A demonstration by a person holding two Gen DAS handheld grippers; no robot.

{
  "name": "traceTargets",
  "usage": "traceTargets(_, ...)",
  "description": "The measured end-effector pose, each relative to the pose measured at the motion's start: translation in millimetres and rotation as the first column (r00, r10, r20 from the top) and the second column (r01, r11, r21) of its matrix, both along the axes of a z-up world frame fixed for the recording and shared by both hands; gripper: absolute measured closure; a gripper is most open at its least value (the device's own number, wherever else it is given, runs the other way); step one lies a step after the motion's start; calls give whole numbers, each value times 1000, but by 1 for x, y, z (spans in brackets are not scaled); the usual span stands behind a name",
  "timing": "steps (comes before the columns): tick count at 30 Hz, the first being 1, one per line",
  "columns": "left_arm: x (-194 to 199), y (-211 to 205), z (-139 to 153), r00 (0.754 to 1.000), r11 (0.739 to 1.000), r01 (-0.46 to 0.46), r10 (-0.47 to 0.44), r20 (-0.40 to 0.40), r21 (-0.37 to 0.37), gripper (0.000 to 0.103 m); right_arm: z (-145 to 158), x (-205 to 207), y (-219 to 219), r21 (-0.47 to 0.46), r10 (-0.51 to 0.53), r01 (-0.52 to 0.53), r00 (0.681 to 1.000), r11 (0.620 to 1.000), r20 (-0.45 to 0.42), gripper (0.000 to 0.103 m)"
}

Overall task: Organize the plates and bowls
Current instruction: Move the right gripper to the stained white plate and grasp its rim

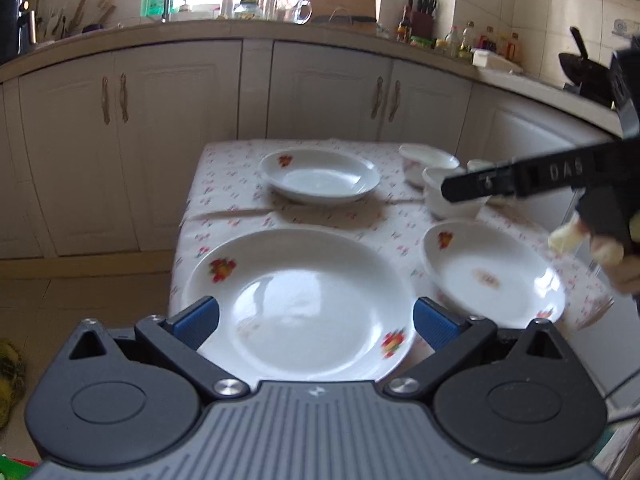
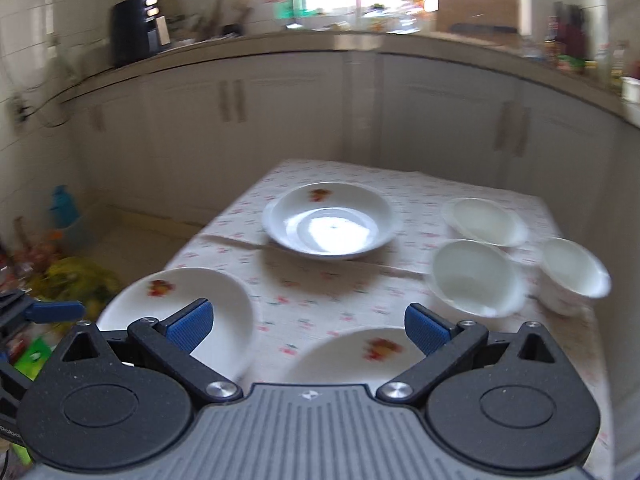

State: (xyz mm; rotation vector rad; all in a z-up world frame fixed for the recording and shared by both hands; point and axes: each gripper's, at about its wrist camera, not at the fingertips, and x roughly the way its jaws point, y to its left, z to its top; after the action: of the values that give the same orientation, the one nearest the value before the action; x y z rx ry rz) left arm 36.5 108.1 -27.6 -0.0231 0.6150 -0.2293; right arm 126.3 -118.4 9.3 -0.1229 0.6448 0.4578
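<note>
Three white plates with fruit prints lie on a small table with a floral cloth (image 1: 240, 184). The near left plate (image 1: 300, 304) (image 2: 180, 304) sits under my open left gripper (image 1: 316, 320). The near right plate (image 1: 492, 272) (image 2: 360, 352) lies below my open right gripper (image 2: 308, 328). The far plate (image 1: 320, 176) (image 2: 332, 220) is at the back centre. Three white bowls (image 2: 476, 276) (image 2: 484, 220) (image 2: 572, 272) stand at the right. The right gripper's black body (image 1: 520, 176) hangs over the bowls in the left wrist view.
Cream kitchen cabinets (image 1: 160, 120) and a cluttered counter (image 1: 280, 20) run behind the table. Bags and a blue bottle (image 2: 64, 208) sit on the floor at the left. A black appliance (image 2: 136, 28) stands on the counter.
</note>
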Motion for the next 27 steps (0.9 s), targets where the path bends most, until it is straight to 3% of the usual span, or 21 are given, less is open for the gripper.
traceTargets(3,-2,16,-14,999,999,10,-9,-37,39,1,-9,16,22,-10,71,-72,996,997,-45,0)
traceTargets(9,1,33,-32,990,993,115,-112,-86,35,0,-35,45,58,-26,177,-183,972,983,-151,0)
traceTargets(15,10,37,-35,968,971,233,-227,-110,46,1,-51,67,67,31,187,-185,946,982,-266,0)
traceTargets(18,15,40,-38,954,961,277,-273,-122,17,1,-58,76,71,48,191,-185,932,982,-309,5)
traceTargets(22,21,38,-42,945,950,309,-302,-127,38,1,-69,85,77,56,202,-195,909,979,-365,19)
traceTargets(27,30,37,-44,931,936,349,-340,-131,52,1,-71,88,81,60,224,-217,897,974,-381,25)
